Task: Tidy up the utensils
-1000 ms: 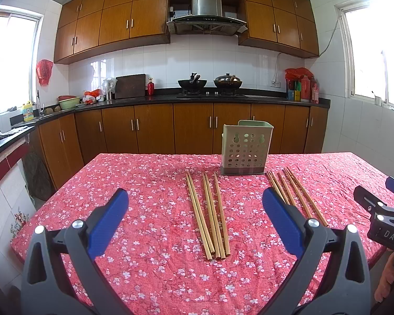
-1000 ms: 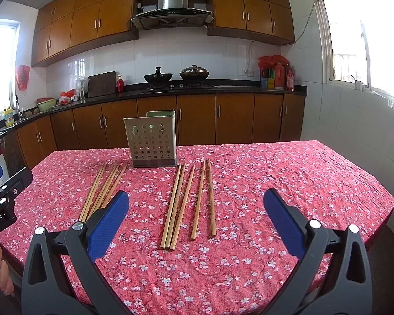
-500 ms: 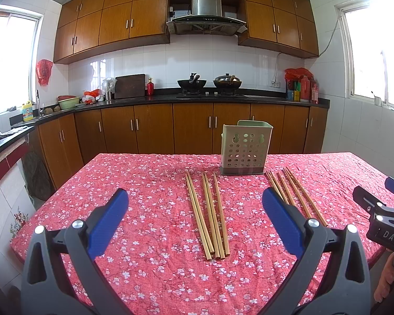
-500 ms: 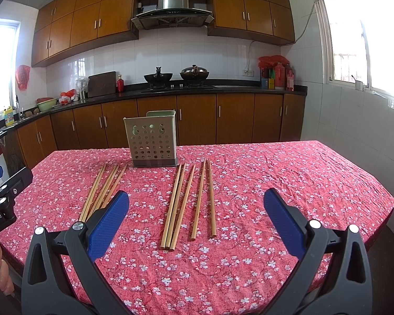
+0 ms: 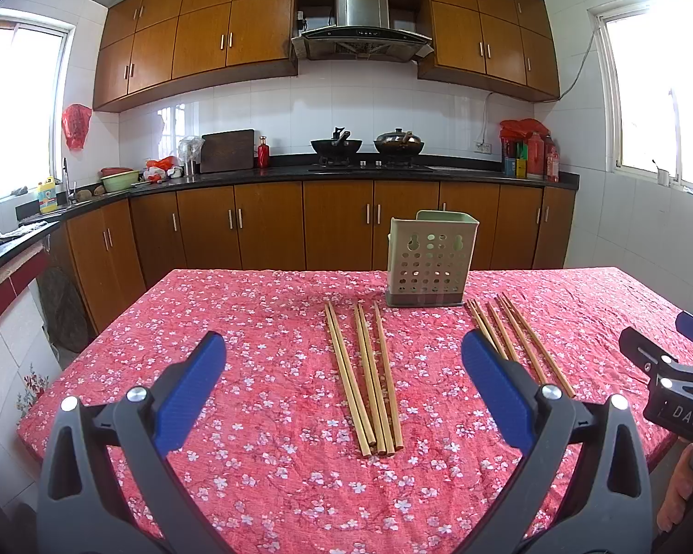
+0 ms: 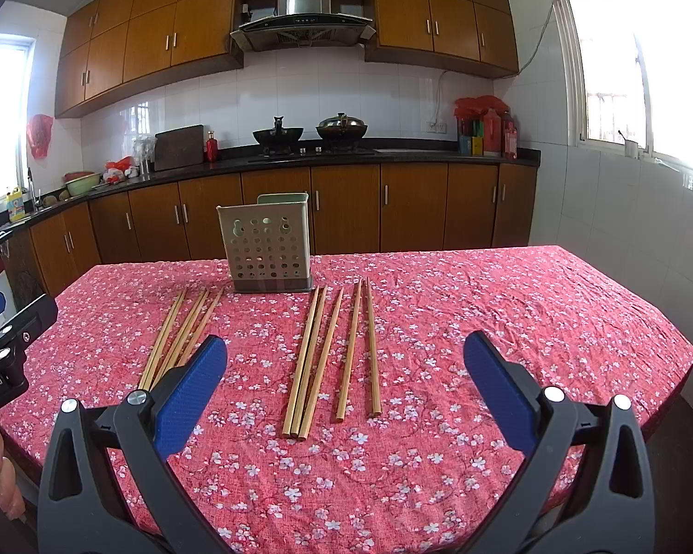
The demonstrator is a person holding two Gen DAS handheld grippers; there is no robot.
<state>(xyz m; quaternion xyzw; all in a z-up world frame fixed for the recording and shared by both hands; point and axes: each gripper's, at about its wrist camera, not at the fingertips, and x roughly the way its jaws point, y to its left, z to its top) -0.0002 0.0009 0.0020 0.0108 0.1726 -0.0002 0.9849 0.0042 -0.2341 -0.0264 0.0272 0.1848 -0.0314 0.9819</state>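
Note:
Two groups of wooden chopsticks lie on a red flowered tablecloth. The left group [image 5: 365, 378] [image 6: 180, 332] lies in front of my left gripper [image 5: 344, 374], which is open and empty above the cloth. The right group [image 5: 517, 346] [image 6: 332, 351] lies in front of my right gripper [image 6: 346, 374], also open and empty. A pale green perforated utensil holder [image 5: 432, 258] [image 6: 268, 244] stands upright behind the chopsticks, between the two groups.
The table [image 5: 254, 314] ends at its far edge just behind the holder. Brown kitchen cabinets [image 5: 272, 231] and a black counter with two woks [image 5: 365, 145] run along the back wall. The other gripper shows at each view's edge, the right one [image 5: 670, 369] and the left one [image 6: 9, 346].

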